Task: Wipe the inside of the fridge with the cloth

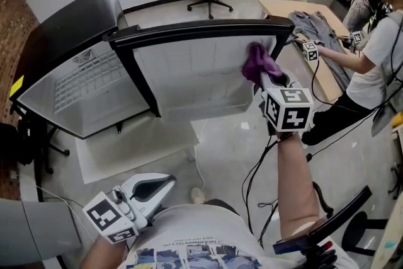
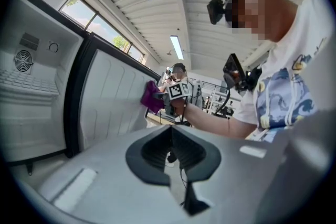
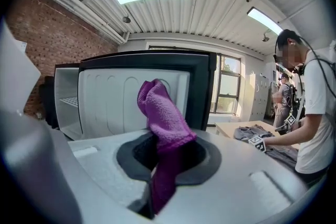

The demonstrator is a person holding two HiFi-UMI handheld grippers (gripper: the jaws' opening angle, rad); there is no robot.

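- Fridge (image 1: pixel 88 91) is standing open, its door (image 1: pixel 189 72) swung wide with the white moulded inner face turned toward the person.
- Compartment is showing a wire shelf (image 1: pixel 85 82) and a round fan grille (image 2: pixel 22 60) on the back wall.
- Right gripper (image 1: pixel 266 75) is reaching out to the door's inner face near the upper far corner. Its jaws are clamping a purple cloth (image 1: pixel 257 60), with one bunched end sticking out past the tips and the rest hanging down between them.
- Cloth is lying against the door panel, not inside the compartment; actual contact is not certain.
- Left gripper (image 1: pixel 167 183) is hanging low beside the person's body, well away from the fridge, jaws pressed together with nothing between them.
- Beyond the door, another person is working at a table (image 1: pixel 283 7) with a grey garment (image 1: pixel 315 25) lying on it.
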